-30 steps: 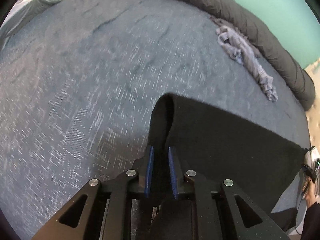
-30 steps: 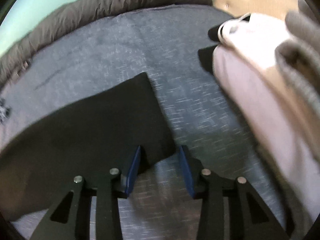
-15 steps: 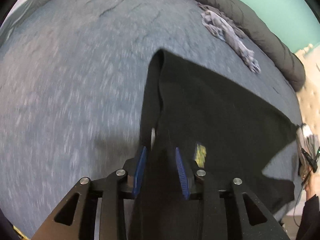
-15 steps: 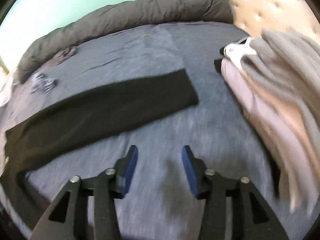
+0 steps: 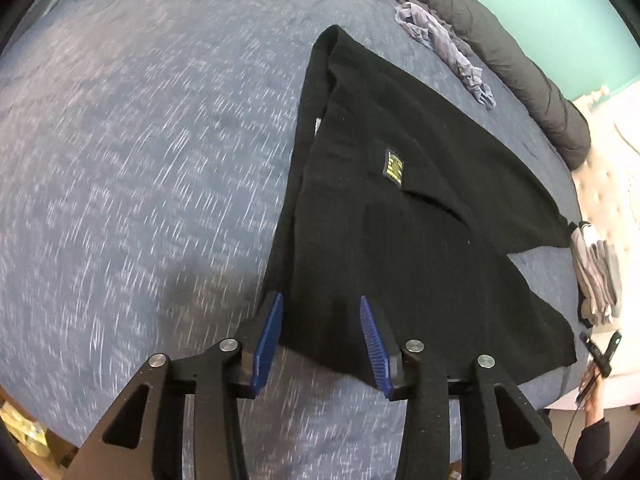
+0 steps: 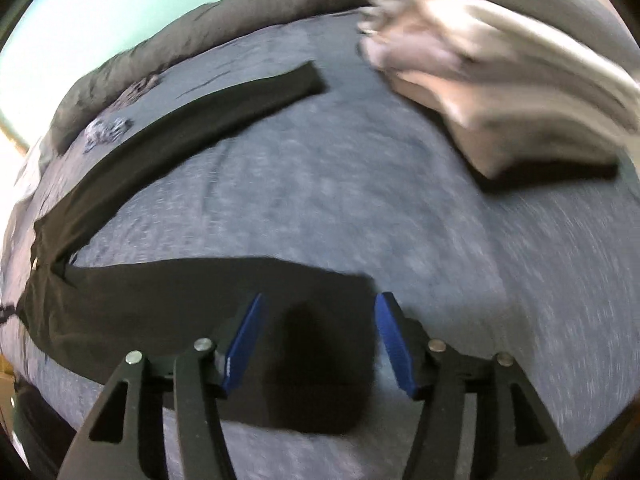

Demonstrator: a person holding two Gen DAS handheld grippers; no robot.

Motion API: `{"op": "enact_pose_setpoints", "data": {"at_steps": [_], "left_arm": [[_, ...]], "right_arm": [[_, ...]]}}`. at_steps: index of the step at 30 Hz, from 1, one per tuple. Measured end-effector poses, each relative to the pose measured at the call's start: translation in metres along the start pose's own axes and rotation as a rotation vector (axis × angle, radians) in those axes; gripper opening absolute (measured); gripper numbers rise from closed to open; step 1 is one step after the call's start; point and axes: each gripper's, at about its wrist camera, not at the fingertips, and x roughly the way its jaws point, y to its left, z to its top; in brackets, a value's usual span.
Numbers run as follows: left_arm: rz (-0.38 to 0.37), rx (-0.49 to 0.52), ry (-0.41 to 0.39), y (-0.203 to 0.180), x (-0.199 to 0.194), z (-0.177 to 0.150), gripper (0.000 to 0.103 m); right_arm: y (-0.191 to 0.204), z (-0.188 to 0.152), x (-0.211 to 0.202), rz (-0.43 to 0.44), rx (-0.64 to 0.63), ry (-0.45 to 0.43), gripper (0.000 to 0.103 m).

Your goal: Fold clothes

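A pair of black trousers (image 5: 400, 216) lies spread on the blue-grey bed, with a small yellow label (image 5: 393, 167) on it. My left gripper (image 5: 320, 334) stands open over the waist end, its blue pads either side of the cloth without pinching it. In the right wrist view, one black leg (image 6: 192, 120) stretches away to the upper right and the other leg's hem (image 6: 320, 308) lies between the open fingers of my right gripper (image 6: 318, 334). This view is blurred by motion.
A dark rolled duvet (image 5: 500, 36) runs along the far edge of the bed. A crumpled grey garment (image 5: 448, 44) lies near it. A stack of folded pale clothes (image 6: 512, 80) sits at the right. A person's hand (image 5: 596, 396) shows at the left wrist view's lower right.
My left gripper was shut on the trousers' waist and has opened, leaving the cloth flat. My right gripper let go of one leg's hem and moved back to the other leg's hem.
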Motion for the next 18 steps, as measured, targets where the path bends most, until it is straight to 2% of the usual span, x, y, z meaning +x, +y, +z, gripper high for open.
{"op": "enact_pose_setpoints", "data": {"at_steps": [7, 14, 16, 17, 18], "left_arm": [[-0.009, -0.029, 0.005, 0.012, -0.006, -0.011, 0.048], [-0.017, -0.060, 0.009, 0.021, -0.008, -0.019, 0.049], [-0.029, -0.074, 0.011, 0.023, -0.007, -0.020, 0.051], [-0.039, -0.082, 0.010, 0.024, -0.006, -0.021, 0.052], [-0.046, -0.086, 0.012, 0.025, -0.003, -0.020, 0.052]], "right_arm": [[-0.044, -0.039, -0.019, 0.034, 0.122, 0.001, 0.064], [-0.038, -0.050, -0.005, 0.094, 0.142, 0.064, 0.063], [-0.037, -0.052, -0.004, 0.096, 0.134, 0.069, 0.056], [-0.036, -0.053, -0.004, 0.097, 0.130, 0.071, 0.043], [-0.035, -0.053, -0.004, 0.096, 0.125, 0.072, 0.039]]}}
